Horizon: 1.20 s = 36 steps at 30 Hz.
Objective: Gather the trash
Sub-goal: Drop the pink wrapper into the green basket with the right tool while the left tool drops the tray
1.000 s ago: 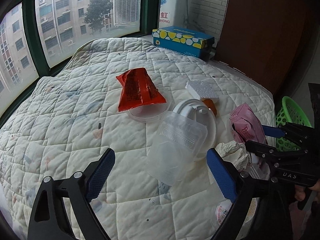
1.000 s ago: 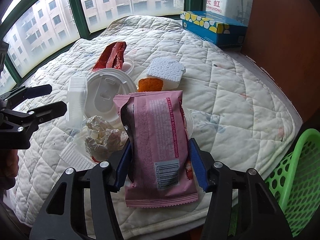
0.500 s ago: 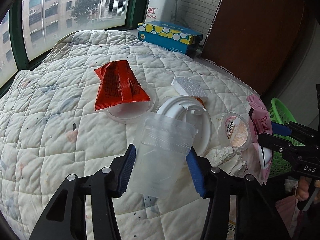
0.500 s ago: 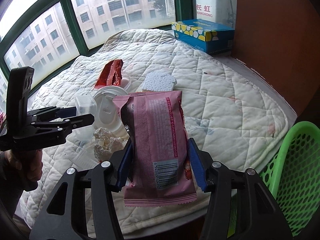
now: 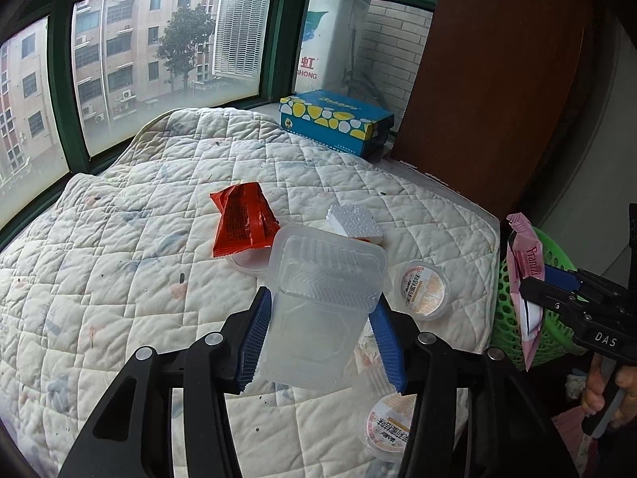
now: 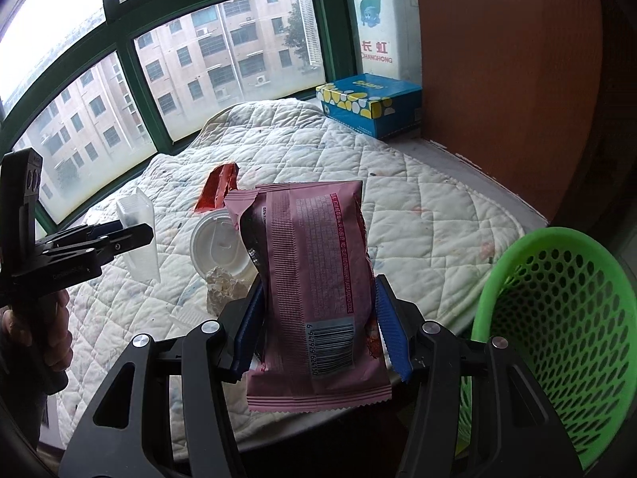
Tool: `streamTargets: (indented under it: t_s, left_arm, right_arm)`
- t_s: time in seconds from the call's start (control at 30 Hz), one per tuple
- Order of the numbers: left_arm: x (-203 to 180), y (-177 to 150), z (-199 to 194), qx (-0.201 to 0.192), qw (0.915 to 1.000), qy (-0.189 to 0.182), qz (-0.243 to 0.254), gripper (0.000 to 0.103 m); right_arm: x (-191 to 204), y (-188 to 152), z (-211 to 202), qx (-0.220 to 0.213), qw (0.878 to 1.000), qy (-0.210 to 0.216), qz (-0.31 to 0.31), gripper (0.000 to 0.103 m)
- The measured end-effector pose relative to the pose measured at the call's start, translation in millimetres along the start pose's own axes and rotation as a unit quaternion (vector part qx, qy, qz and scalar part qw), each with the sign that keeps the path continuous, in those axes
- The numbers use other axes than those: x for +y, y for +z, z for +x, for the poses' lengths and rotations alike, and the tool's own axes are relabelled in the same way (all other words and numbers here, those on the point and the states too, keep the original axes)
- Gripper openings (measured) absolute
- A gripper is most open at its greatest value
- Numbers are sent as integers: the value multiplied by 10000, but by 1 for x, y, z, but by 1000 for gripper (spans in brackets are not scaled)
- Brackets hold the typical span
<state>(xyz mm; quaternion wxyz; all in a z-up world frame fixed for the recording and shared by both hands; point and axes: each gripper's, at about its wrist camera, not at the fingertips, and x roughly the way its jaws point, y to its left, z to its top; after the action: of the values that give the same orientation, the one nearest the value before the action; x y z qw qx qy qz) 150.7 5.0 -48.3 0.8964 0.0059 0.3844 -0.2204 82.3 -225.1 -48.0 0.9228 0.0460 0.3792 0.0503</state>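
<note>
Left gripper (image 5: 320,332) clamps clear container (image 5: 324,302) (right gripper (image 6: 318,324): pink wrapper (image 6: 314,290)).

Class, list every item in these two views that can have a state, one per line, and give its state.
left gripper: shut on the clear plastic container
clear plastic container: held off the quilt, empty
right gripper: shut on the pink wrapper
pink wrapper: held upright, top torn open
red wrapper: lying crumpled on the quilt
white lid: lying flat
green basket: tilted, nothing visible inside
tissue box: closed
</note>
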Motion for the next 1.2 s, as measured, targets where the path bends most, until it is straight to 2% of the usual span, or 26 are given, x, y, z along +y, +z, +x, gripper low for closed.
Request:
streamTargets:
  t_s: [0.33, 0.7, 0.8, 0.87, 1.0, 1.07, 1.2]
  left_arm:
    - [-60, 11, -33, -308, 9989, -290, 217, 49]
    - [-136, 23, -24, -248, 9956, -703, 569, 49]
    - [-155, 26, -19, -209, 9944, -781, 681, 49]
    - [-166, 28, -16, -188, 9936, -834, 736, 49]
    - [-186, 32, -8, -135, 9920, -953, 815, 49]
    - [-196, 34, -5, -112, 9910, -1018, 866, 49]
    - [-216, 35, 3, -37, 9887, -1135, 974, 49]
  right_arm:
    - [-41, -11, -49, -341, 9978, -510, 262, 53]
    - [-106, -30, -76, -413, 9902, -1174, 638, 57]
    - [-124, -35, -80, -387, 9879, -1299, 760, 62]
    - [-134, -38, -82, -378, 9862, -1388, 824, 70]
    - [-150, -43, -89, -418, 9836, -1477, 943, 75]
    - [-155, -45, -93, -441, 9823, -1516, 1004, 81]
    - [-164, -49, -107, -538, 9794, -1619, 1080, 82]
